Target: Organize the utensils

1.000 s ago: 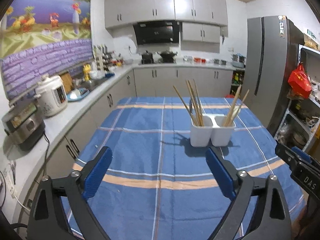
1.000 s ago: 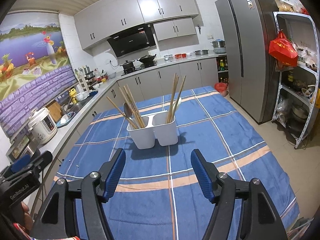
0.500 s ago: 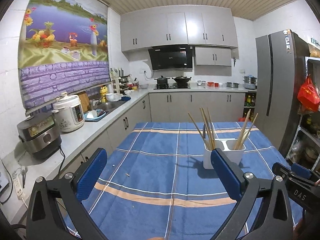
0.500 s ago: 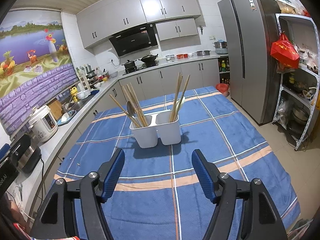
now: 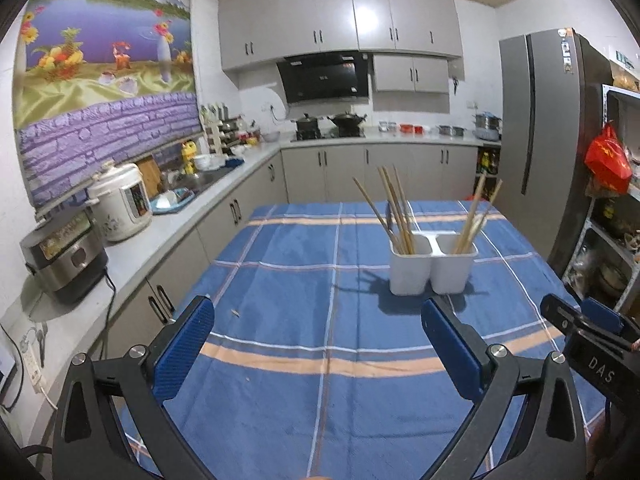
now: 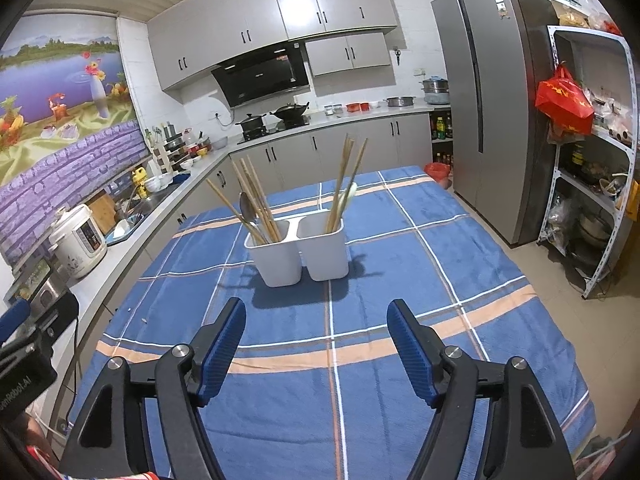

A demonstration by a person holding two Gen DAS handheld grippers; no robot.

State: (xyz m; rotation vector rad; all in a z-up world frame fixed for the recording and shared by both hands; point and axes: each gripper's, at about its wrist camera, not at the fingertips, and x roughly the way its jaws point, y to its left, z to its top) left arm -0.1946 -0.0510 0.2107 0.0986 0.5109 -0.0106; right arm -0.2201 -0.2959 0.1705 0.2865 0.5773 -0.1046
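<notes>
The left gripper point(image 5: 316, 336) stood wide open and empty over the blue plaid tablecloth point(image 5: 280, 280). Ahead, the white two-compartment plastic holder point(image 6: 298, 250) held wooden chopsticks point(image 6: 256, 204) and a spoon. The right gripper point(image 6: 316, 340), jaws just widening, gripped nothing. A careless reach could snag the leaning sticks and tip the light holder.
</notes>
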